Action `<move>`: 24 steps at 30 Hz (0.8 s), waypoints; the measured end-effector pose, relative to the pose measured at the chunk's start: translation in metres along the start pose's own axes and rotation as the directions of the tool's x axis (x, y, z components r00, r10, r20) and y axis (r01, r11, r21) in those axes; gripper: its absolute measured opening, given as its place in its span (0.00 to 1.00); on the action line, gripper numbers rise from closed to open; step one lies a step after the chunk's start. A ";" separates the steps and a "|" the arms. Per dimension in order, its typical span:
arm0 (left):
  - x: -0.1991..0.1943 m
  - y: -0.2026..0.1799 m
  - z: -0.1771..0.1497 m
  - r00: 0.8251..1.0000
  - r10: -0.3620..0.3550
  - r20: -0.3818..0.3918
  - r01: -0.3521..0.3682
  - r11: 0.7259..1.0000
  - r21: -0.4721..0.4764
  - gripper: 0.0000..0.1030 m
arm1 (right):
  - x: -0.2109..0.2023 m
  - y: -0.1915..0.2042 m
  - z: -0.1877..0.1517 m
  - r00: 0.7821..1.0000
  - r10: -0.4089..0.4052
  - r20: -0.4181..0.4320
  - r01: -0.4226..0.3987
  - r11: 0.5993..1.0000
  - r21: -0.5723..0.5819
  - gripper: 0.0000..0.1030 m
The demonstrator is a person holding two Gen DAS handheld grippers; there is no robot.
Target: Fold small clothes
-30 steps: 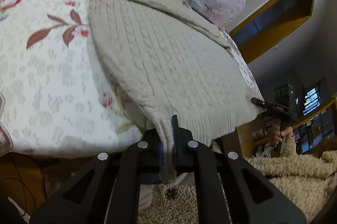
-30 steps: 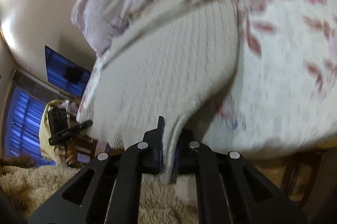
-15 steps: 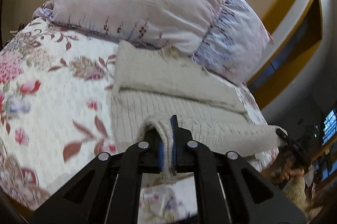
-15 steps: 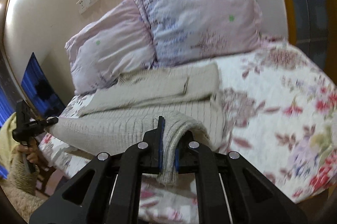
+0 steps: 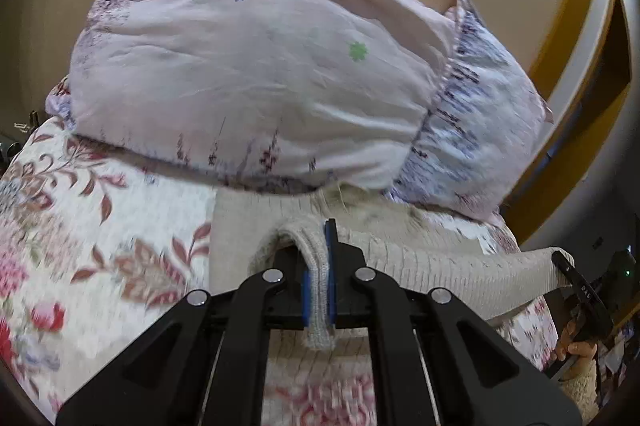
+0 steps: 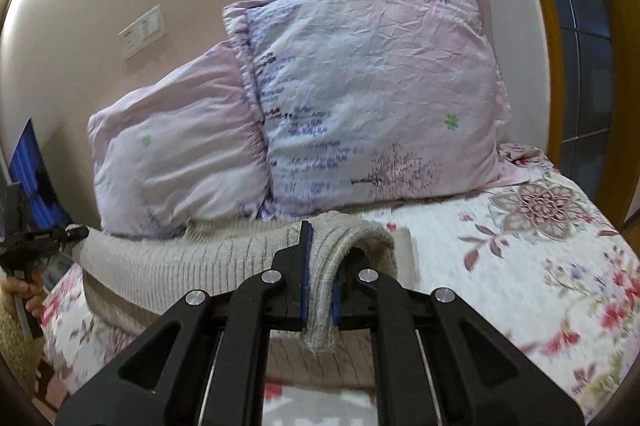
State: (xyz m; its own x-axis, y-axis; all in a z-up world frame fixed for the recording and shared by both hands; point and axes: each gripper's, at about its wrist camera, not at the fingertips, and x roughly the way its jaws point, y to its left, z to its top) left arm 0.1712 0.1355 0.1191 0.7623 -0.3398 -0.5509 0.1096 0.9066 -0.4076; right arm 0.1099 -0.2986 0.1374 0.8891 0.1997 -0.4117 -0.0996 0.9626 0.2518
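- Bed with a white quilt printed in red and pink flowers [image 6: 540, 258]: the work surface; it fills the near and middle ground in both wrist views.
- Two pale pink pillows with purple print [image 6: 360, 97]: they lean against the far wall, just behind the garment.
- Beige cable-knit sweater [image 5: 440, 266]: the task's thing. It lies on the quilt at the foot of the pillows, its near hem lifted off the bed and stretched between the two claws.
- Left gripper [image 5: 318, 290]: jaws narrow, clamped on a ribbed corner of the hem, which hangs through the blue pads.
- Right gripper [image 6: 320, 290]: likewise narrow and pinching the opposite hem corner; in the left wrist view it appears at far right [image 5: 576, 286], in a person's hand.
- Step in hand, as judged: carrying the hem over toward the pillow end to halve the sweater. To do it well, keep both corners level and taut, lay hem on the far edge squarely, and release only once the fabric rests flat.
- Containers: none in view.
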 end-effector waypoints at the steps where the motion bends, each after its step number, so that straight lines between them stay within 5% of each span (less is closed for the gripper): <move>1: 0.010 0.003 0.004 1.000 0.003 -0.006 -0.003 1.000 -0.010 0.06 | 0.013 -0.003 0.003 1.000 -0.006 -0.009 0.006 1.000 0.013 0.08; 6: 0.068 0.027 0.005 0.995 0.019 -0.099 -0.028 0.996 -0.086 0.06 | 0.076 -0.024 -0.007 0.990 -0.021 -0.138 0.035 0.994 0.101 0.08; 10: 0.105 0.052 -0.008 0.981 0.018 -0.193 -0.052 0.983 -0.177 0.06 | 0.118 -0.048 -0.026 0.959 -0.003 -0.284 0.065 0.976 0.208 0.08; 17: 0.118 0.074 -0.005 0.973 -0.115 -0.201 0.043 0.943 -0.331 0.07 | 0.136 -0.072 -0.023 0.946 0.102 -0.309 0.025 0.924 0.382 0.08; 19: 0.124 0.079 -0.002 0.970 -0.154 -0.189 0.068 0.915 -0.398 0.11 | 0.144 -0.077 -0.017 0.941 0.147 -0.305 0.011 0.887 0.462 0.13; 21: 0.130 0.081 0.000 0.970 -0.168 -0.175 0.077 0.898 -0.433 0.21 | 0.150 -0.077 -0.014 0.936 0.176 -0.305 0.008 0.855 0.518 0.43; 24: 0.134 0.081 0.004 0.973 -0.178 -0.145 0.093 0.882 -0.461 0.37 | 0.154 -0.074 -0.010 0.942 0.190 -0.277 -0.005 0.832 0.555 0.49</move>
State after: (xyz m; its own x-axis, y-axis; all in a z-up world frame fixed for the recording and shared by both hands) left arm 0.2851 0.1639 0.0154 0.6301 -0.5283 -0.5691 -0.1268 0.6530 -0.7466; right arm 0.2500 -0.3374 0.0460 0.6948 0.4220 -0.5824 0.1603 0.6986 0.6974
